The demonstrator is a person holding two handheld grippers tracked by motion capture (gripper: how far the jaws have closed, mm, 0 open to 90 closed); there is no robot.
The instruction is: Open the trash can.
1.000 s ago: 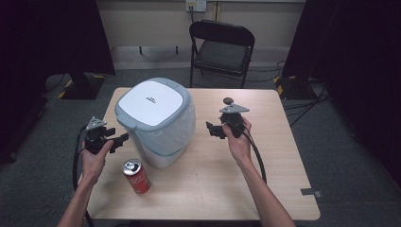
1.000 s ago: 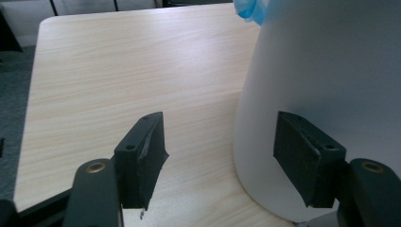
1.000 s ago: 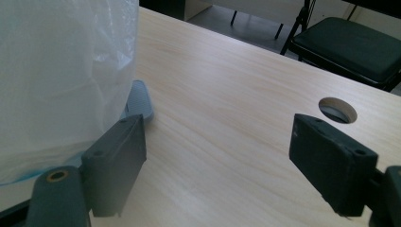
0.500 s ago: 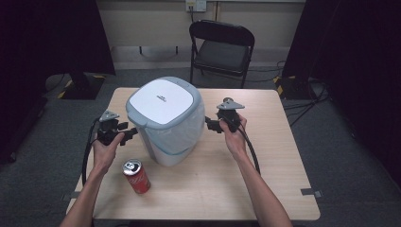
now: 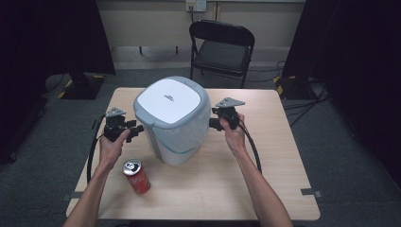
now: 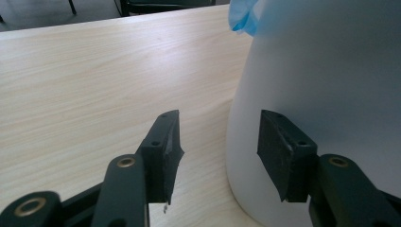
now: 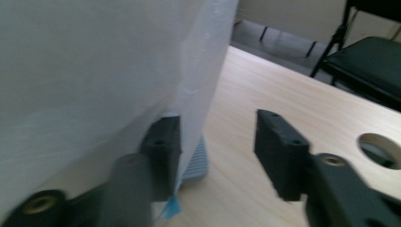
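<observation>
A white lidded bin (image 5: 172,118) with a pale blue liner stands at the middle of the wooden table (image 5: 265,179). My left gripper (image 5: 136,131) is at its left side. In the left gripper view, this gripper (image 6: 217,137) has just been closing; its jaws straddle the edge of the bin's white wall (image 6: 321,75) and do not press on it. My right gripper (image 5: 213,124) is at the bin's right side. It (image 7: 217,137) has also been closing; a fold of the liner (image 7: 198,85) hangs between the jaws beside the left one, with a gap to the right one.
A red soda can (image 5: 136,176) stands near the front left, by the person's left forearm. A black folding chair (image 5: 222,47) is behind the table's far edge. A round hole (image 7: 378,146) in the tabletop lies past my right gripper. Dark curtains flank the room.
Both hands have come in toward the bin, the left one farther, and now flank its sides. The bin has shifted a little to the right. The can has not moved.
</observation>
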